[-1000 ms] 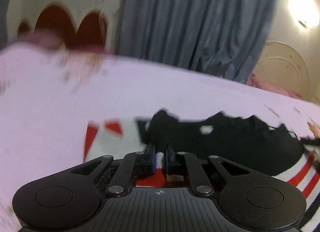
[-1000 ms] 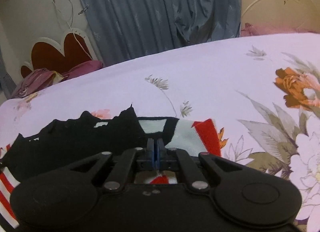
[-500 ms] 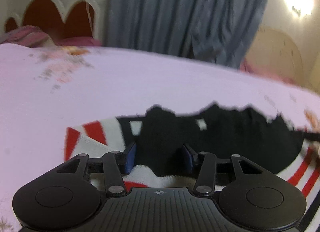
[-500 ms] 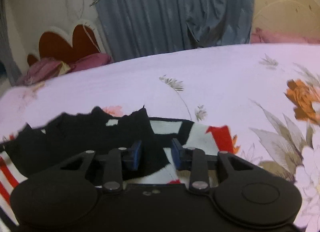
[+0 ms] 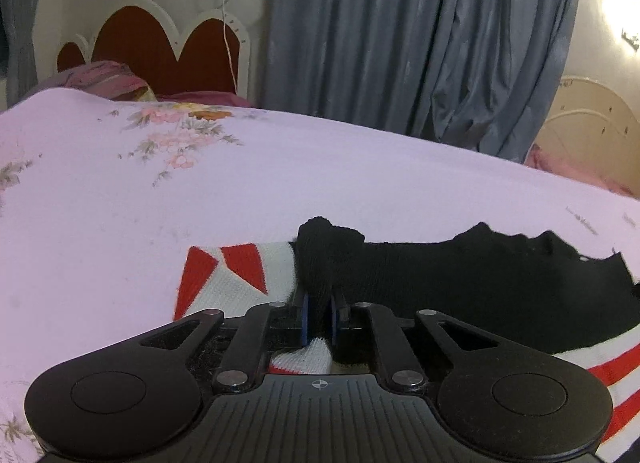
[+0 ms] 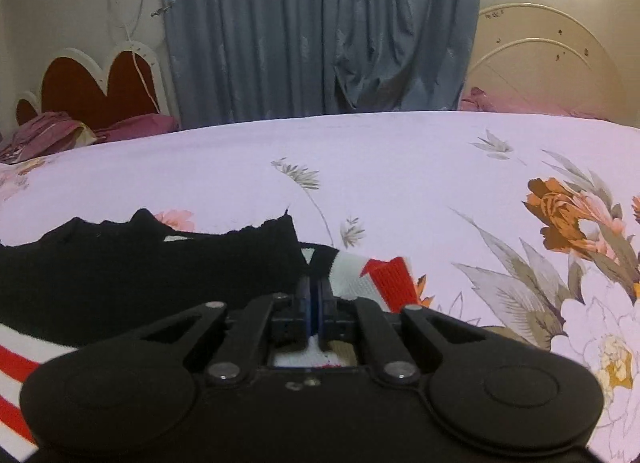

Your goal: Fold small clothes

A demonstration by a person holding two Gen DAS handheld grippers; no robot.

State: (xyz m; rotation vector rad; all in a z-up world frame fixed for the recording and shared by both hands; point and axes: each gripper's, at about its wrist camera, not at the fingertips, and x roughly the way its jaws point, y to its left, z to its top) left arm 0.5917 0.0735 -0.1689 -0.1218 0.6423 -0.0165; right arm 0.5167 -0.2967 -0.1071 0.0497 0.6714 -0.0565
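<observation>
Pinching knitted garment: left claw, right claw.

left gripper: jaws just closed, now pinching a raised black fold of the garment at its 12 o'clock | right gripper: jaws just closed on the garment edge

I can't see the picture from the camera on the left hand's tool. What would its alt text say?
The left gripper has just been closing and now pinches a bunched fold of a black knit garment with red and white stripes, lying on a pale lilac floral bedsheet. Behind the bed hang grey-blue curtains, with a scalloped red headboard at the left.
</observation>
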